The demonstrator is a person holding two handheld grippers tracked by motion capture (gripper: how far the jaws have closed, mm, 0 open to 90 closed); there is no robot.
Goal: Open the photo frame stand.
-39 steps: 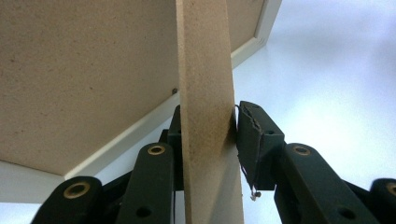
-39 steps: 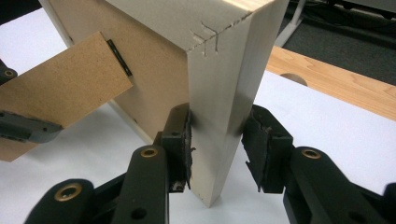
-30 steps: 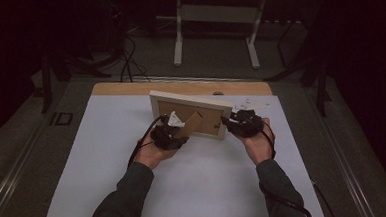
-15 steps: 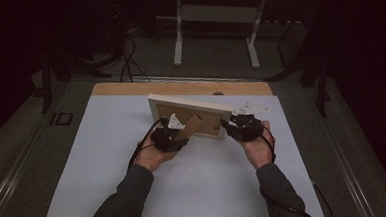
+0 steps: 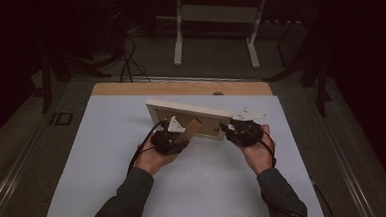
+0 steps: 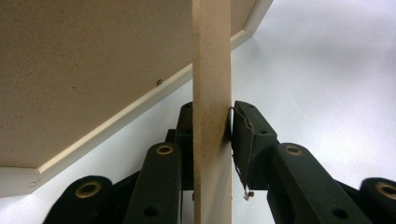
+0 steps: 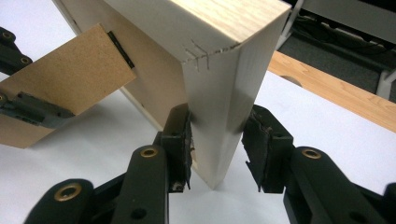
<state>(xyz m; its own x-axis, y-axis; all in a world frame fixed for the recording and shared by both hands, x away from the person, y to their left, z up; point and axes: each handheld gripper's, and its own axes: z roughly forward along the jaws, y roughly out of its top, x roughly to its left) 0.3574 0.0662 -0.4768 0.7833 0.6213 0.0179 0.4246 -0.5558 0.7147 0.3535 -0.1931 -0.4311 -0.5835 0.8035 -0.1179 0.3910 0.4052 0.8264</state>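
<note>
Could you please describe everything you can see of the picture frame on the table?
The picture frame is pale wood with stapled mitred corners and a brown fibreboard back. It stands tilted on the white table. Its hinged fibreboard stand is pinched by the left hand-held gripper, whose jaws have just closed further; the right hand-held gripper clamps a corner.

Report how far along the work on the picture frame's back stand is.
Done: the picture frame is up on its edge on the white table. In hand: the right gripper clamps the frame's corner, while the left gripper, jaws just closing, pinches the fold-out stand. Left, likely: set the stand's angle and release both.
</note>
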